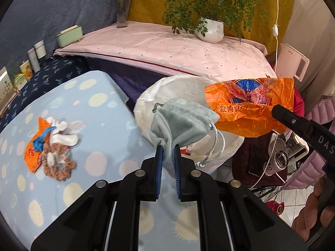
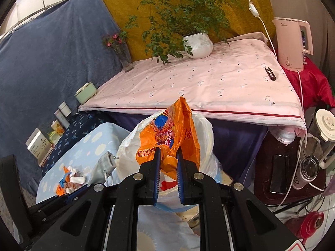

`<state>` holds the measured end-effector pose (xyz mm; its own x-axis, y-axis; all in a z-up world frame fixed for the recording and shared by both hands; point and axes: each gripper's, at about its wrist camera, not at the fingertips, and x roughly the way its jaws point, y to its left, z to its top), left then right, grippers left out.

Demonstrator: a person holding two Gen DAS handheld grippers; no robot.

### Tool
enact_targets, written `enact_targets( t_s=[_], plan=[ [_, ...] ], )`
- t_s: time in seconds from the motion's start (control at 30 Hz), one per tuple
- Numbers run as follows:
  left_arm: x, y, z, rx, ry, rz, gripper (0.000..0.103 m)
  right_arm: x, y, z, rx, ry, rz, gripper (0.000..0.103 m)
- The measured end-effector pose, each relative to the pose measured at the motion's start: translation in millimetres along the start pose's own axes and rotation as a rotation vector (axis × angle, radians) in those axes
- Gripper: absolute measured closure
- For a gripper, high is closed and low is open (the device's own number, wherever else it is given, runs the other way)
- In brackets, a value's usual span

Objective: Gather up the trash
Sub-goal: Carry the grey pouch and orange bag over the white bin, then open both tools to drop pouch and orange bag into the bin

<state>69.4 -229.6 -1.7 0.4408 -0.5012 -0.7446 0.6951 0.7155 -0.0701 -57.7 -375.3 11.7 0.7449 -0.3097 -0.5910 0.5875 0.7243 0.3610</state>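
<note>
Left tongs (image 1: pixel 167 146) pinch grey pouch (image 1: pixel 180 121); right tongs (image 2: pixel 168 156) pinch orange wrapper (image 2: pixel 169 129).

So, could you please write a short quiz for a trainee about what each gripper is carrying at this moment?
1. True or false: the left gripper is shut on the grey pouch.
2. What does the right gripper hold: A) a tissue, B) the orange wrapper, C) a phone?
3. Fill in: both items hang near the white ____.

Key:
1. True; its jaws pinch the cloth.
2. B.
3. Bag. More litter lies on the dotted blue cloth.
</note>
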Motion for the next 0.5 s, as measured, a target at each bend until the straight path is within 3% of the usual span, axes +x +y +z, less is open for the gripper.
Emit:
enact_targets(
  t_s=[0.4,0.43,0.47,0.5],
  plan=[
    [49,-17,29,-0.015,0.032,-0.049,0.090,24,-22,20,0.020,-0.004,-0.040,0.090],
    [51,-17,30,-0.021,0.033,-0.050,0.088,26,-22,22,0.019,-0.005,-0.043,0.090],
    [53,-16,31,-0.030,0.031,-0.046,0.076,28,-22,23,0.019,-0.006,-0.044,0.090],
    [54,-15,33,-0.040,0.023,-0.035,0.070,29,-23,25,0.018,-0.006,-0.045,0.090]
  ],
)
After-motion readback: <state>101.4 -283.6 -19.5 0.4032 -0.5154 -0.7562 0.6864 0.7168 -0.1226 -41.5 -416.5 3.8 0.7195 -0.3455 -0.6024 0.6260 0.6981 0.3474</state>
